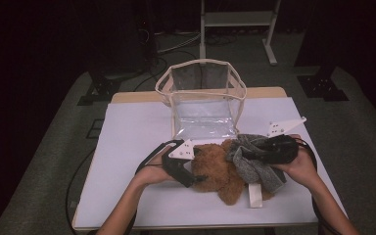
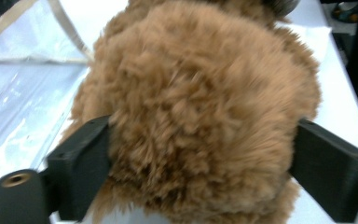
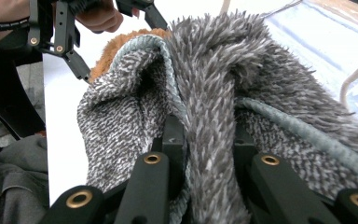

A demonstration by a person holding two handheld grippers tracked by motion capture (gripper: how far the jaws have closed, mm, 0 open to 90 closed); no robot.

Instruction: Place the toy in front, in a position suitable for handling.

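Right gripper (image 3: pixel 208 140): our jaws are clamped on a fold of the grey knitted garment (image 3: pixel 205 93); the fabric is pinched tight between them and drapes off both sides. In the high view the right gripper (image 1: pixel 254 152) sits on top of the garment (image 1: pixel 254 164), which wraps one end of the brown plush toy (image 1: pixel 218 169).

Left gripper (image 2: pixel 200 158): our jaws stand wide, one each side of the plush toy's (image 2: pixel 200 107) fur. Fur fills the gap and brushes both inner faces, but we can't tell if the pads actually press it. In the high view the left gripper (image 1: pixel 196 177) is at the toy's other end, opposite the right one.

Toy and garment lie on the white table (image 1: pixel 127 142), between our two grippers. Clear open-top bag (image 1: pixel 203 95) stands upright just past them, beyond both jaw tips, close to the toy.
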